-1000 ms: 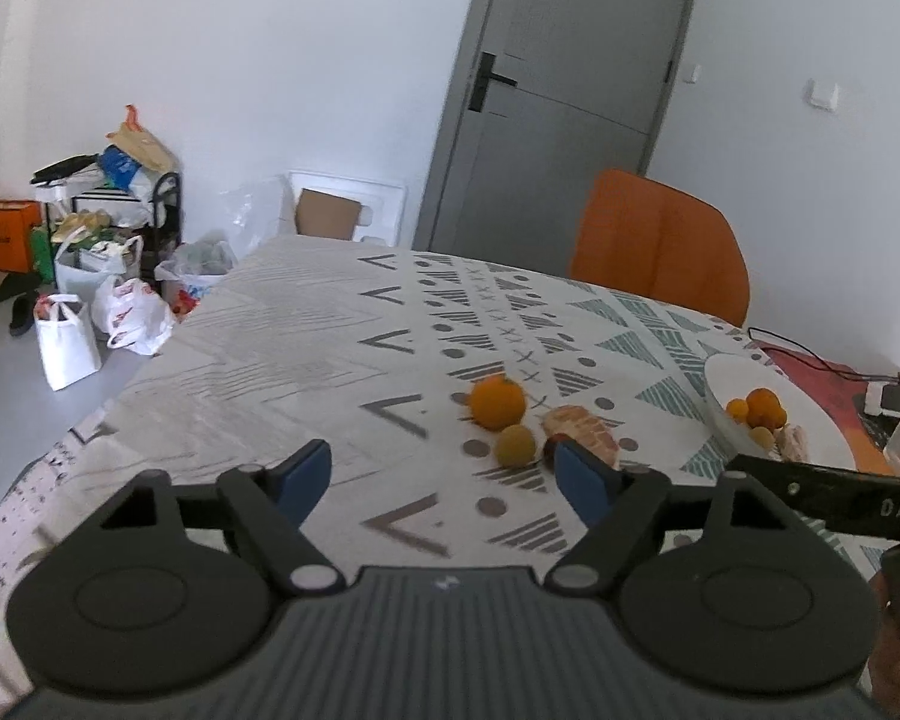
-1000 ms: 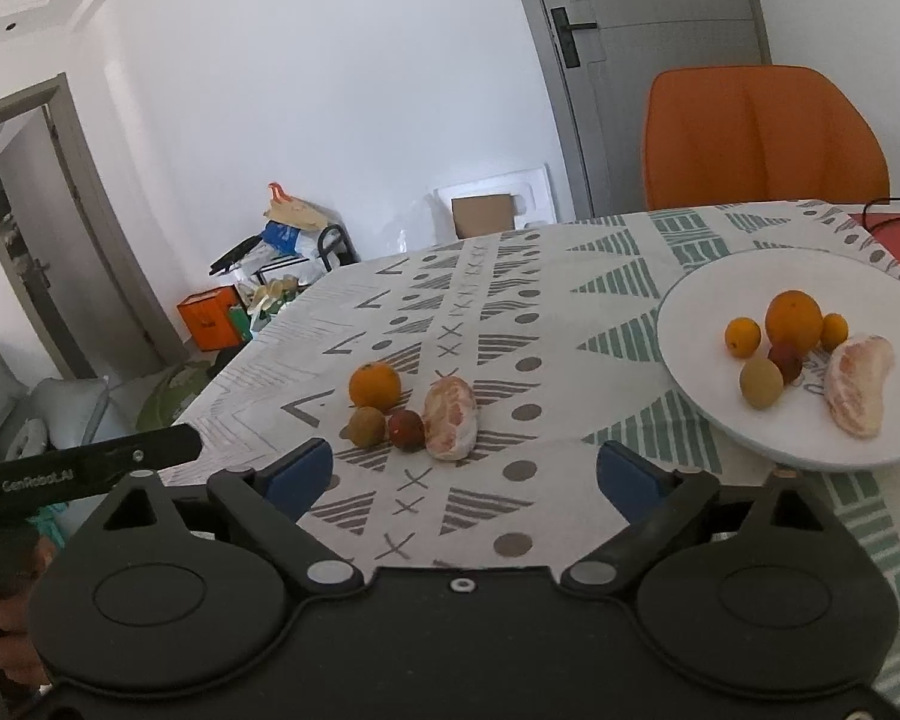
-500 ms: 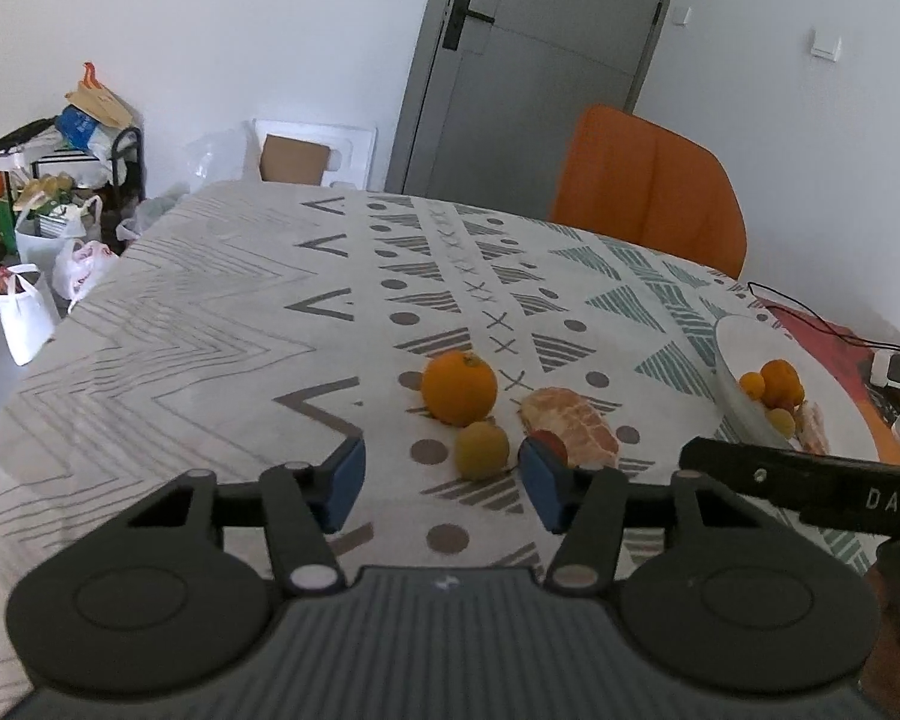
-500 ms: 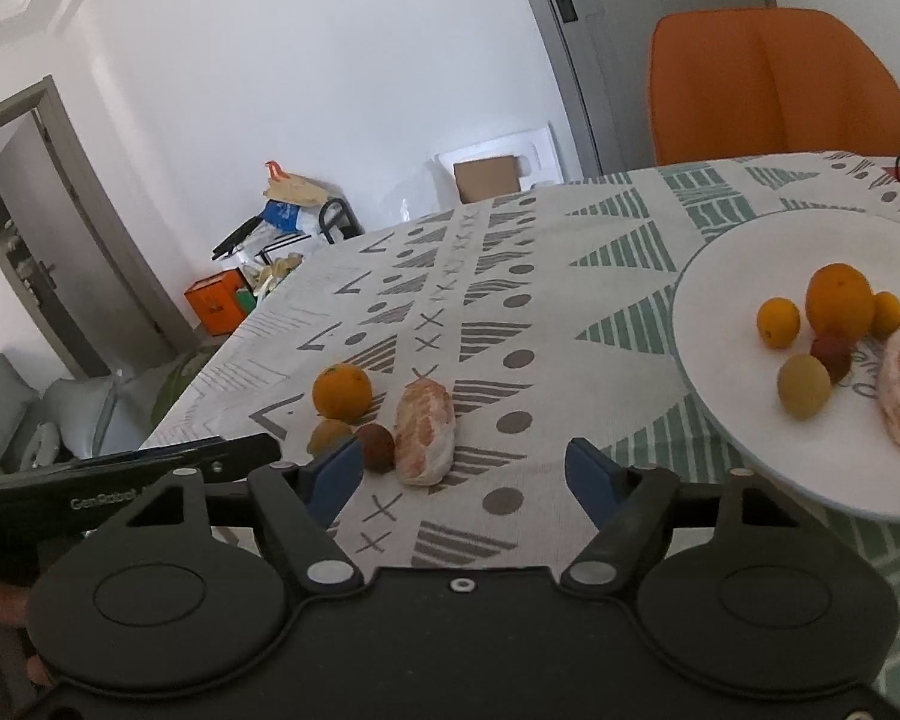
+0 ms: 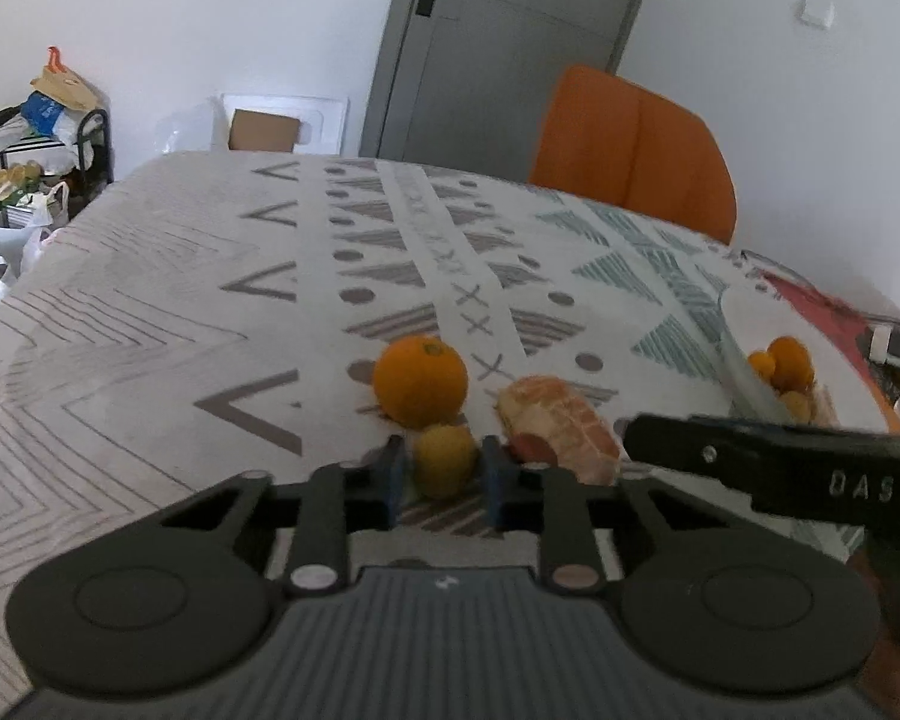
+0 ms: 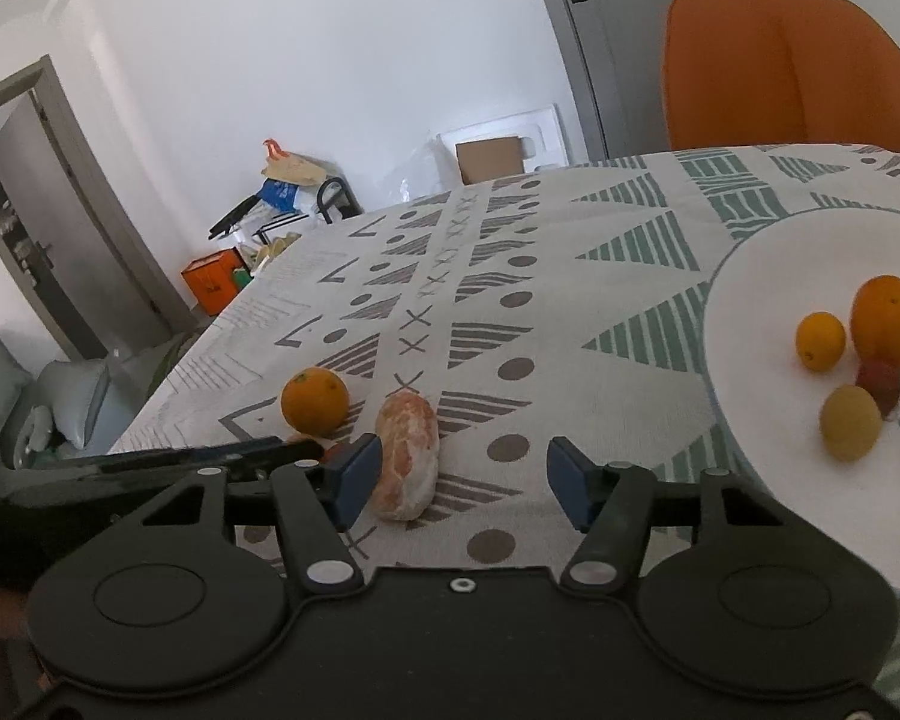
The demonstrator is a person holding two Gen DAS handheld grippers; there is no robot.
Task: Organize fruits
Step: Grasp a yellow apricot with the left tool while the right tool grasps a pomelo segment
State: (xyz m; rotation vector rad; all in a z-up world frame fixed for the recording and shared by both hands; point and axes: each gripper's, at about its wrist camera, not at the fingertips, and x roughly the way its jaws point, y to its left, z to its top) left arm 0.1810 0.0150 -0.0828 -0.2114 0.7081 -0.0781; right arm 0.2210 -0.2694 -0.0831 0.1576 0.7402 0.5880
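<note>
A matt printed cloth covers the counter. The orange at 12 o'clock of the left tool has a finely pitted, slightly glossy rind; the small yellow fruit between its blue pads looks smooth and dull. The peeled citrus segment shows rough, pithy membrane. The plate at 3 o'clock is smooth glossy white. Both tools are matt black plastic with small metal screws, the right tool included.

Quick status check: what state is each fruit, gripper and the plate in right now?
Left gripper: shut on small yellow-green fruit.
Right gripper: closing, peeled citrus piece between jaws, ungripped.
Whole orange: loose on patterned tablecloth.
White plate: holding several fruits.
Grey door: shut.
</note>
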